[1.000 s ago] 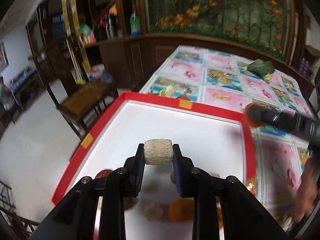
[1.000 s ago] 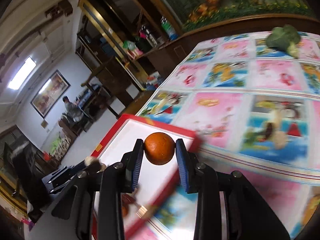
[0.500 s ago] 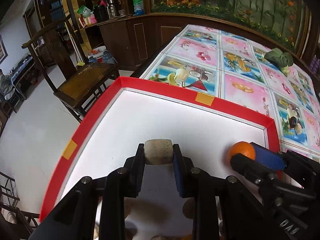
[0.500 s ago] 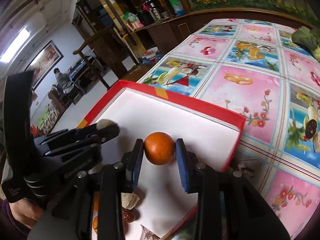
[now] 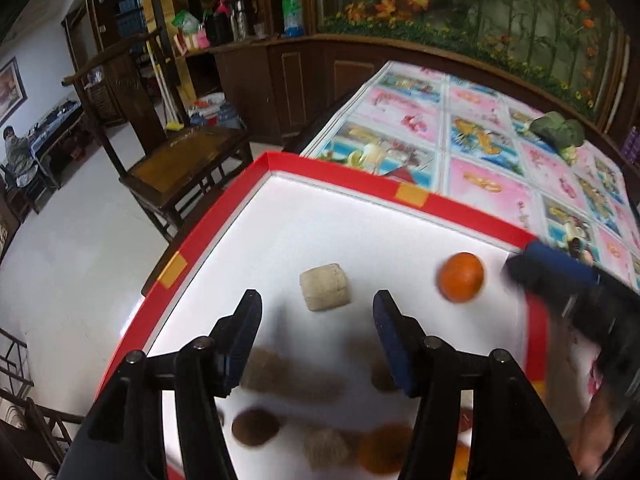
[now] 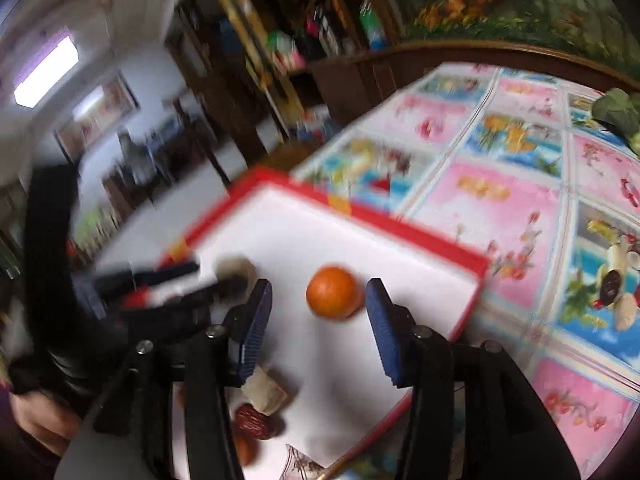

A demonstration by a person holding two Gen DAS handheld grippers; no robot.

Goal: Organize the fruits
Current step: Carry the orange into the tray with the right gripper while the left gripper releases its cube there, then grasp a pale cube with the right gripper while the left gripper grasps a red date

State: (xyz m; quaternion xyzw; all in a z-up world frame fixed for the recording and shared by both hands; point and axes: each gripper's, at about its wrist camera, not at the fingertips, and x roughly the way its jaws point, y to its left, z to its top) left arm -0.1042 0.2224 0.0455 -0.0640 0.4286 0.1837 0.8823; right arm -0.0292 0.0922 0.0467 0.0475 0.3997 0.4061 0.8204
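Observation:
A red-rimmed white tray (image 5: 412, 195) lies on the table. A beige block-shaped fruit (image 5: 325, 292) rests on the tray floor just ahead of my open left gripper (image 5: 316, 334). An orange (image 5: 460, 276) sits to its right in the tray; in the right wrist view the orange (image 6: 333, 297) lies between and ahead of the fingers of my open right gripper (image 6: 318, 326). The right gripper (image 5: 560, 280) shows at the tray's right edge in the left wrist view. Several brown, beige and orange fruits (image 5: 256, 426) lie blurred near the tray's front.
The tablecloth (image 5: 492, 148) has pink and blue fruit pictures. A green vegetable (image 5: 558, 132) lies at the far right of the table. A wooden chair (image 5: 180, 160) stands left of the table. A dark red fruit (image 6: 256, 420) and a pale piece (image 6: 266, 394) lie under the right gripper.
Both grippers opened. The left let go of the beige fruit and the right let go of the orange; both now rest on the tray floor. Both grippers drew back a little.

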